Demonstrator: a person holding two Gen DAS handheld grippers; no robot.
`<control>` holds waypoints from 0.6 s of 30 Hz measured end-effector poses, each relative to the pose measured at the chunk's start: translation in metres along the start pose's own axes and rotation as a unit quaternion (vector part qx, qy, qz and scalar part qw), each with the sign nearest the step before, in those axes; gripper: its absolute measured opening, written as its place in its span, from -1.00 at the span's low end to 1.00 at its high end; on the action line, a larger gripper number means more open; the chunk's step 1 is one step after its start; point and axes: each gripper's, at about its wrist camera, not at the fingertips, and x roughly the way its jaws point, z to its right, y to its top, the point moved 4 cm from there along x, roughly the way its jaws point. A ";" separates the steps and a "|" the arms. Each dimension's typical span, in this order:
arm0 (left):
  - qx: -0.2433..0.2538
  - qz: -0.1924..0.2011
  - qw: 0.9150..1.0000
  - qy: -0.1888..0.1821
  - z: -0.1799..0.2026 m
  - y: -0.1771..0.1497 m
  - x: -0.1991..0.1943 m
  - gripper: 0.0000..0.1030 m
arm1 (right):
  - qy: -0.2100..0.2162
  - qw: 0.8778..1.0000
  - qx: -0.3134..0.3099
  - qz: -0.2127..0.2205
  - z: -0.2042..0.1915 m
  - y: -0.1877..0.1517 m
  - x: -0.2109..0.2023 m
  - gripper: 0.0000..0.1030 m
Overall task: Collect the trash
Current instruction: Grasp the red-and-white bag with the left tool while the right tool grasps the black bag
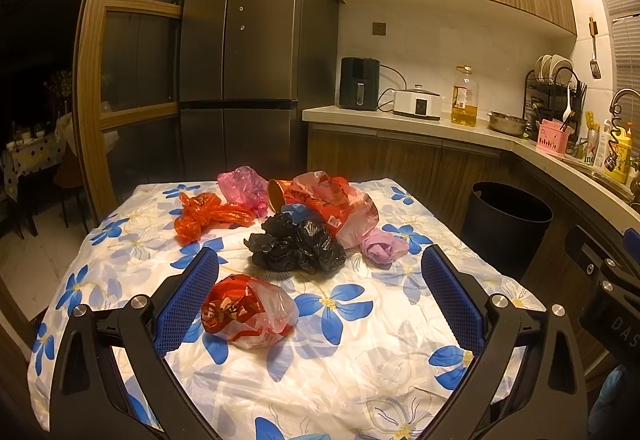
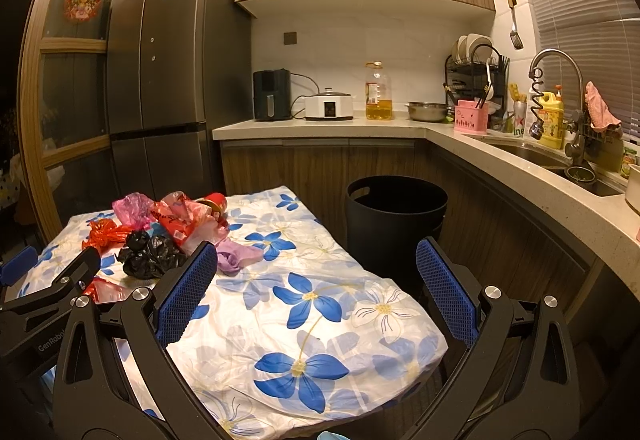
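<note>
Crumpled plastic bags lie on a table with a blue-flowered cloth (image 1: 340,372). A red-and-clear bag (image 1: 250,312) sits nearest, just inside the left finger of my open left gripper (image 1: 320,286). Behind it are a black bag (image 1: 298,246), an orange bag (image 1: 204,214), a pink bag (image 1: 244,188), a large red-printed bag (image 1: 340,204) with a tipped red cup (image 1: 276,192), and a lilac bag (image 1: 382,248). My right gripper (image 2: 316,280) hangs open over the table's right part (image 2: 320,320), nothing between its fingers. The black bag (image 2: 150,254) and lilac bag (image 2: 236,258) lie to its left.
A black trash bin (image 2: 394,216) stands on the floor right of the table, also seen as the bin (image 1: 506,222). Behind are a fridge (image 1: 244,52), a counter (image 2: 320,126) with appliances and an oil bottle, and a sink (image 2: 540,156) at right.
</note>
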 end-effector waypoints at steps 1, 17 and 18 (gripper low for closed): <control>0.000 0.000 1.000 0.001 -0.001 0.000 0.000 0.90 | 0.001 1.000 0.000 0.000 0.000 0.000 0.001 0.90; -0.011 0.030 0.999 0.018 -0.023 -0.009 0.006 0.90 | 0.047 0.999 0.005 -0.006 -0.008 -0.010 0.027 0.90; -0.010 0.035 0.999 0.026 -0.028 -0.012 0.007 0.90 | 0.052 0.999 0.007 -0.003 -0.009 -0.012 0.030 0.90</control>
